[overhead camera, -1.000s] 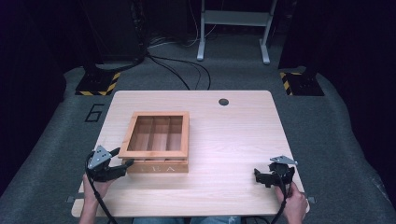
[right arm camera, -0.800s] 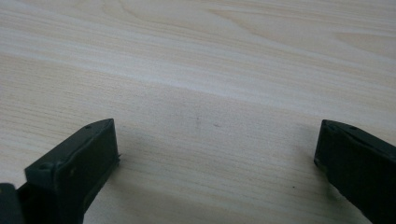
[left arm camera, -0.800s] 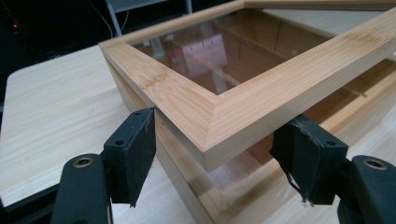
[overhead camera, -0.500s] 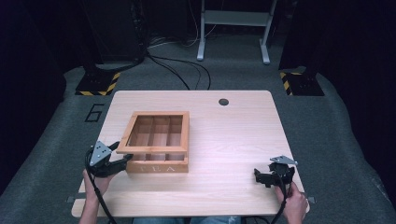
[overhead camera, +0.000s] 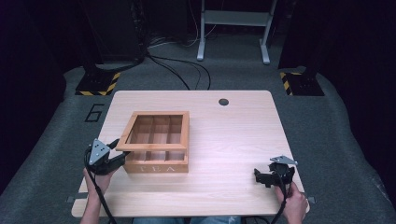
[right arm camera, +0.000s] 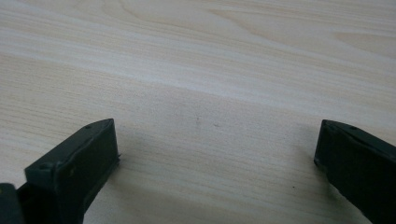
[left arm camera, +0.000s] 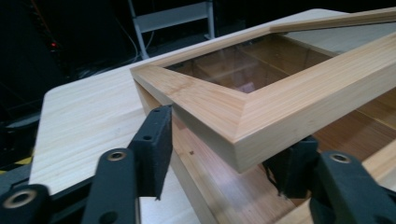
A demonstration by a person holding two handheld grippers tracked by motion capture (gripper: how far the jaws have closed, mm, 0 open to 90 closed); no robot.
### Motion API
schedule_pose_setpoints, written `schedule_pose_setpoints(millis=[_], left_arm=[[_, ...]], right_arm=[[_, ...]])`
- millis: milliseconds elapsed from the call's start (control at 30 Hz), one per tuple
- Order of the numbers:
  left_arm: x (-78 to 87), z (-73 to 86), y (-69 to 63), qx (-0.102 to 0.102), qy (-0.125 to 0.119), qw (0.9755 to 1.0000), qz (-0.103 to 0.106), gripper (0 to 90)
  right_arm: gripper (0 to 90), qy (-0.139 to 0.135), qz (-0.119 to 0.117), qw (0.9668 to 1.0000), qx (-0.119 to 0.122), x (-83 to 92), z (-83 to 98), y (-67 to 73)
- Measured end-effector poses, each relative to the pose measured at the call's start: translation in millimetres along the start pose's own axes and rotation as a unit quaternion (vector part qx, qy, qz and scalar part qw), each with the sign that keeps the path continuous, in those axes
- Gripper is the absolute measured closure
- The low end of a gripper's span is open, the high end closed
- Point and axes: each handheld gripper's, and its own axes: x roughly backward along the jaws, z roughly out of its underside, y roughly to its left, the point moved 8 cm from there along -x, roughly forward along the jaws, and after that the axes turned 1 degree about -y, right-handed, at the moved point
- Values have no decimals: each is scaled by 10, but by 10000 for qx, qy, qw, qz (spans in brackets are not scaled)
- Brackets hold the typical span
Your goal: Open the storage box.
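A wooden tea box (overhead camera: 156,166) marked TEA stands on the left half of the table. Its glass-paned lid (overhead camera: 152,147) is lifted a little at the front. My left gripper (overhead camera: 120,156) is at the lid's front left corner. In the left gripper view the lid corner (left arm camera: 243,116) sits between the jaws of the left gripper (left arm camera: 224,149), which have just been closing; one pad is against the side edge and the other is tucked under the front edge. My right gripper (overhead camera: 258,176) rests low near the table's front right, and its own view shows the right gripper (right arm camera: 215,154) open over bare wood.
The light wooden table (overhead camera: 233,121) has a round cable hole (overhead camera: 223,101) near its far edge. The box holds several compartments under the glass. Grey carpet, cables and a metal stand base lie beyond the table.
The left jaws have narrowed onto the lid's front left corner, and the lid's front now sits slightly above the box. The right gripper has stayed put.
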Motion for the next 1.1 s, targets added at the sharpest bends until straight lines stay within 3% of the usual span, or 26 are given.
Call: schedule_pose_setpoints(millis=[133, 333, 500, 700, 833, 1000, 1100], left_arm=[[-24, 0, 33, 104, -71, 9999, -117, 561], [-29, -53, 59, 107, -200, 9991, -363, 630], [-35, -79, 95, 212, -220, 9989, -355, 691], [-54, -141, 106, 293, -151, 9990, -290, 670], [-83, -229, 97, 240, -126, 9993, -238, 517], [-92, -372, 105, 139, -235, 9991, -333, 518], [-88, -430, 137, 88, -245, 9987, -449, 569]], right_arm=[[0, -1, 0, 10000, -2, 0, 0, 0], [0, 1, 1, 10000, -1, 0, 0, 0], [0, 5, 2, 10000, 2, 1, 1, -1], [0, 3, 2, 10000, -2, 0, 0, 0], [0, 2, 1, 10000, -1, 0, 0, 0], [0, 3, 3, 10000, -2, 0, 0, 0], [0, 2, 2, 10000, 0, 0, 0, 0]])
